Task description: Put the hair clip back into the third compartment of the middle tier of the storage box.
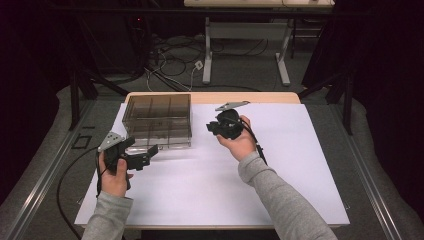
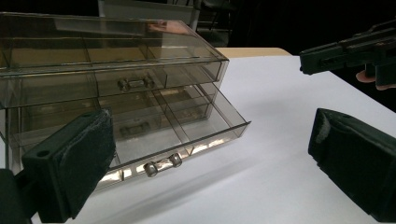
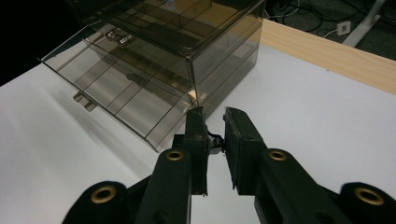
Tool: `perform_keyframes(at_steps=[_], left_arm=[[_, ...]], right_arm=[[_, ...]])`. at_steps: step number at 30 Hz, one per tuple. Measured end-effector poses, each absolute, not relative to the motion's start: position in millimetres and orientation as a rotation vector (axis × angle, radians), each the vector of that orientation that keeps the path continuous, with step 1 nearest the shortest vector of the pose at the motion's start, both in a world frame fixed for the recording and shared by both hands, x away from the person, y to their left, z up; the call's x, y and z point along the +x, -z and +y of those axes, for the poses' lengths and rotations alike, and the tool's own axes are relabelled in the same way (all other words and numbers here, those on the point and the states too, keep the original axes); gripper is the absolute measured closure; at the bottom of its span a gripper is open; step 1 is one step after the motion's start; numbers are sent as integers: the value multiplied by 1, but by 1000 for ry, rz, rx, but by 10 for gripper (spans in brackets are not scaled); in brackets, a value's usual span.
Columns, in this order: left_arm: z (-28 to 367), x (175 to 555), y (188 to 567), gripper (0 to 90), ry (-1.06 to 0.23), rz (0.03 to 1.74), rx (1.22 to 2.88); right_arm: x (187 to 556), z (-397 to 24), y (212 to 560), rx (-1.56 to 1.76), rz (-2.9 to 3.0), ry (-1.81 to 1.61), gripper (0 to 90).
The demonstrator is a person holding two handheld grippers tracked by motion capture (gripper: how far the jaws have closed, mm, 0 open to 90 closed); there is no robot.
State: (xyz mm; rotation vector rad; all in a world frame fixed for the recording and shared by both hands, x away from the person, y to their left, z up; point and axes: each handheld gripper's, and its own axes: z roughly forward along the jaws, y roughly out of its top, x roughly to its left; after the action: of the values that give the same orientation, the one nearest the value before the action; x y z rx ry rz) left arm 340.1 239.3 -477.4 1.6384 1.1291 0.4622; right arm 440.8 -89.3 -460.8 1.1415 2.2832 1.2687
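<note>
A smoky, see-through plastic drawer cabinet [image 1: 158, 119] stands on the white table cover [image 1: 280, 190], and everything else sits around it. Its bottom drawer [image 2: 187, 140] is pulled out toward the person, with a small clear two-knob handle [image 2: 162, 164] on its front; the compartments inside look bare, though glare on the plastic makes that hard to confirm.

The left gripper [image 1: 142, 156] hovers just in front of that open drawer, jaws spread wide with nothing between them — in its own view both pads are cut off at the frame edges.

The right gripper [image 1: 214, 128] is held just beside the cabinet's right wall, jaws drawn close together. A tiny dark-and-white object [image 3: 214, 142] sits pinched between the pads [image 3: 198, 135] — too small and hidden to identify.
</note>
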Motion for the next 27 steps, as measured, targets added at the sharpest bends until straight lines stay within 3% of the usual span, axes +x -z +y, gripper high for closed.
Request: perform_keyframes(at_steps=[27], left_arm=[[245,344,484,9,-472,1145,1622]], right_arm=[[435,-39,466,1031,2330,-1317,797]])
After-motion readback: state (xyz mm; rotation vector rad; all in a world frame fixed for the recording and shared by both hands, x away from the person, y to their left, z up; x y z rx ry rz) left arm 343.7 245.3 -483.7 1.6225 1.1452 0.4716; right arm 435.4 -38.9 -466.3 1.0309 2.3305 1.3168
